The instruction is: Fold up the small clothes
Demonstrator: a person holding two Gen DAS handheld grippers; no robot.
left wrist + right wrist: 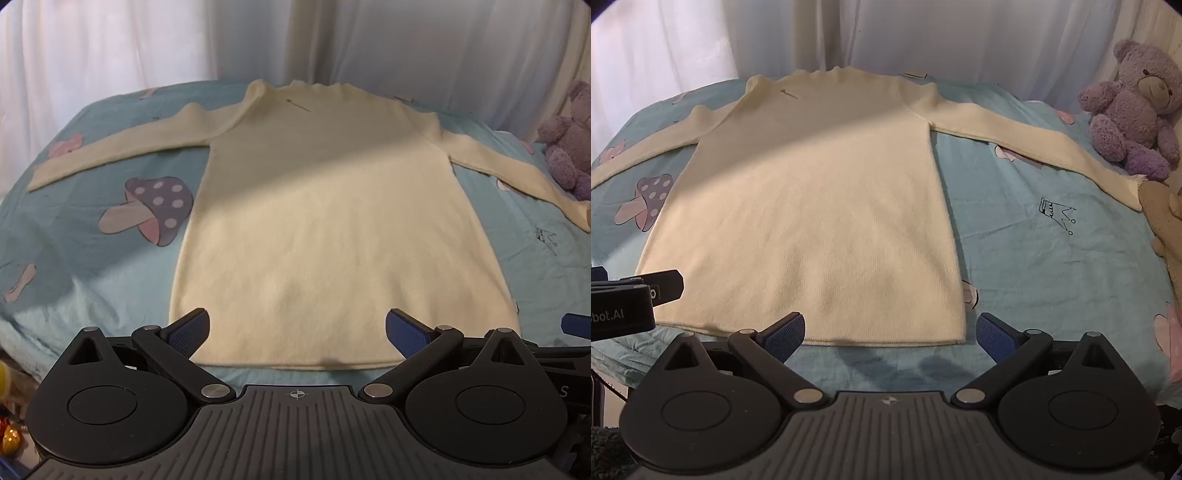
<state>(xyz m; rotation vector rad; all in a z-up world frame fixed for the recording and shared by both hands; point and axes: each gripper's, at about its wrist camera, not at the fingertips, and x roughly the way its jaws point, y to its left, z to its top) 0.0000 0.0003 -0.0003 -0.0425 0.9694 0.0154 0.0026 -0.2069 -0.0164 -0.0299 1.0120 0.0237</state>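
Both the left gripper (297,330) and right gripper (890,330) hover spread near the sweater (325,229) hem; pinch each hem corner squarely, then lift evenly.

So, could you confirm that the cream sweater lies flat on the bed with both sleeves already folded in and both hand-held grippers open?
Not quite: on the cream sweater, both sleeves are spread outward, as the right wrist view shows. It does lie flat, and both the left hand-held gripper and the right hand-held gripper are open.

The cream knit long-sleeved sweater (325,206) lies flat on the blue mushroom-print bedsheet (92,266), sleeves spread to both sides. The purple plush teddy bear (1134,107) sits beside the right sleeve end. Both grippers are before the hem.
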